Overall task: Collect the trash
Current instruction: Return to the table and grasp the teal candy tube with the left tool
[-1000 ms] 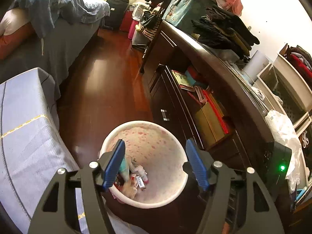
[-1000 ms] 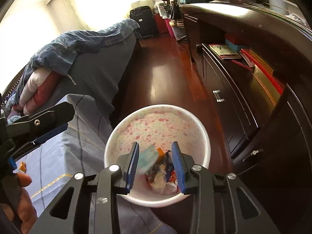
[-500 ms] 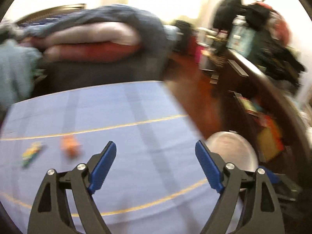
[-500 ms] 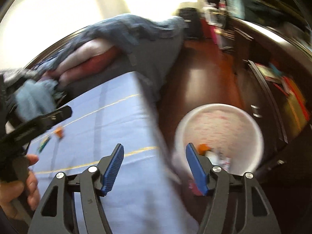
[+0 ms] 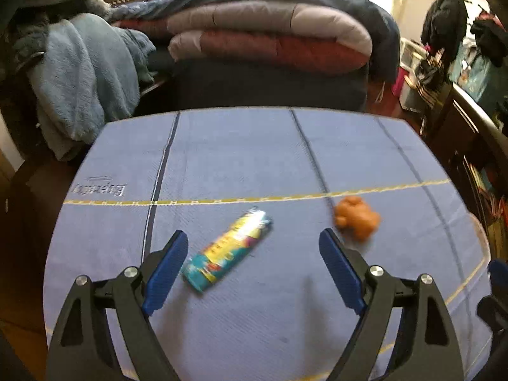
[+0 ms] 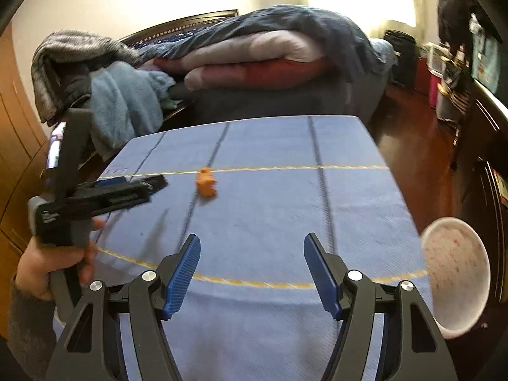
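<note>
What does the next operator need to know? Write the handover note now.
Left gripper: jaws have just been opening, nothing between them; it hangs over the blue cloth by the colourful wrapper.
Right gripper: jaws have just been opening, empty, above the near end of the cloth.
Trash still out: the wrapper and a crumpled orange piece, both lying on the cloth, apart from each other.
Bin: white speckled bucket beside the cloth's right edge, below its level.
Done: neither gripper holds anything.
Left: pick up both pieces and drop them in the bucket.
</note>
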